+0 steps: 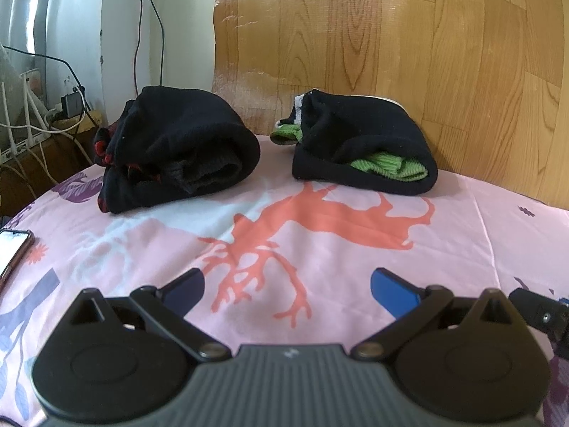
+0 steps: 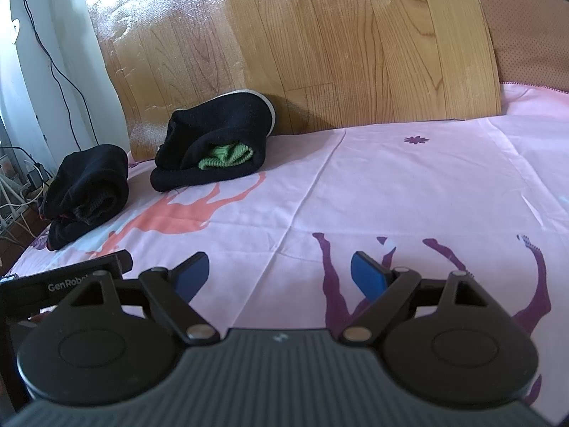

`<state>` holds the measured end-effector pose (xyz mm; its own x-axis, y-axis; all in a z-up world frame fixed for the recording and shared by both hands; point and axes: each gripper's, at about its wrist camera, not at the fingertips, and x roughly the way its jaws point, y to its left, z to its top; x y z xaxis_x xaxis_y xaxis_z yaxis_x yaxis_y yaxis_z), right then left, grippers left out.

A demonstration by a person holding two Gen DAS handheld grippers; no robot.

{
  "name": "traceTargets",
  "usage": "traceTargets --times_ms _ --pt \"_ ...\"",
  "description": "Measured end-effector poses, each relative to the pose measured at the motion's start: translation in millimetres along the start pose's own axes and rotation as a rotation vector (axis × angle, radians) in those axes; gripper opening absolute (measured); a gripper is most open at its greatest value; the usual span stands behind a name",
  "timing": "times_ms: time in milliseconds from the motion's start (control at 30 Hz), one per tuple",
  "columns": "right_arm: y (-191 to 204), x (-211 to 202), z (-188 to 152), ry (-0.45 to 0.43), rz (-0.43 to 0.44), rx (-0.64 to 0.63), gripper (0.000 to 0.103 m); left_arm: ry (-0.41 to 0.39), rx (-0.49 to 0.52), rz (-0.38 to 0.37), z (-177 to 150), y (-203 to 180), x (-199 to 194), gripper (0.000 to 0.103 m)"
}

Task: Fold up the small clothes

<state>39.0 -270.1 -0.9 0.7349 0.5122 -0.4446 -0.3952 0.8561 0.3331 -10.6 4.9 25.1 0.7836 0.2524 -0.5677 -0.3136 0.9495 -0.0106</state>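
Two folded black bundles lie at the far edge of the pink printed sheet (image 1: 320, 256). The left black bundle (image 1: 177, 149) shows red trim; it also shows in the right wrist view (image 2: 89, 192). The right black bundle (image 1: 362, 149) has a green garment tucked inside; it also shows in the right wrist view (image 2: 217, 146). My left gripper (image 1: 287, 290) is open and empty, well in front of both bundles. My right gripper (image 2: 279, 274) is open and empty over bare sheet (image 2: 391, 185), to the right of the bundles.
A wood-pattern board (image 1: 391, 35) stands behind the bundles. Cables and a power strip (image 1: 42, 121) sit at the far left off the bed. A phone (image 1: 12, 249) lies at the sheet's left edge. A brown cushion (image 2: 530, 32) is at the far right.
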Motion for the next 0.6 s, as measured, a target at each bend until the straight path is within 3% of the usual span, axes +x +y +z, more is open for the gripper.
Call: traceTargets --times_ms 600 --pt "-0.6 -0.1 -0.1 0.000 0.000 0.000 0.089 -0.008 0.005 0.004 0.5 -0.4 -1.8 0.103"
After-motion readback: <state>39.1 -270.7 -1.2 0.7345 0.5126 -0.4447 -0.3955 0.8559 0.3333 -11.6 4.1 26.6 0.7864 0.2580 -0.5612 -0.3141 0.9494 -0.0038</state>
